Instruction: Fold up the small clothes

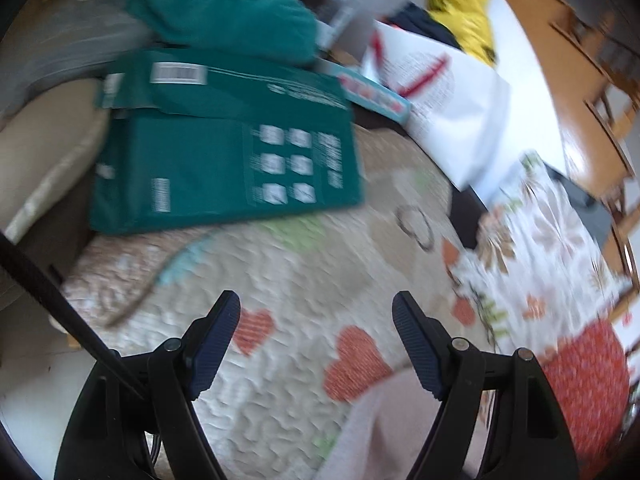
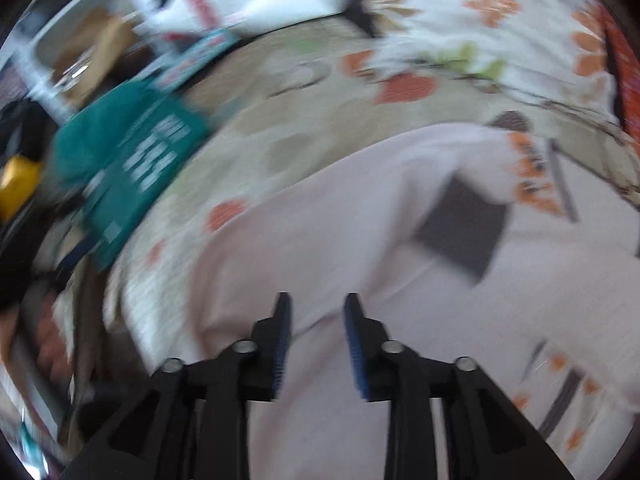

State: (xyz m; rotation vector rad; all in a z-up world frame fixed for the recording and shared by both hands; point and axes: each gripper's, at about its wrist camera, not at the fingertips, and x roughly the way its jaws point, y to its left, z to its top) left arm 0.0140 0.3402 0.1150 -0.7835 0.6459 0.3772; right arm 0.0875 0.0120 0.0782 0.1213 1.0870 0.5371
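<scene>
A pale pink small garment (image 2: 340, 220) with a grey square patch (image 2: 464, 232) and orange marks lies spread on a quilted bedspread (image 2: 256, 128) with orange hearts. My right gripper (image 2: 316, 308) hovers over the garment's near part, jaws partly open, nothing between them. In the left wrist view only a corner of the pink garment (image 1: 384, 420) shows at the bottom. My left gripper (image 1: 316, 312) is wide open and empty above the quilt (image 1: 280, 280), just left of that corner. Both views are motion-blurred.
A green cardboard box (image 1: 224, 148) with a green cloth (image 1: 224, 8) on top lies at the far side of the quilt. A white paper bag (image 1: 448, 96), a yellow item (image 1: 460, 4) and a floral pillow (image 1: 552, 248) lie at the right. A beige cushion (image 1: 44, 152) is at the left.
</scene>
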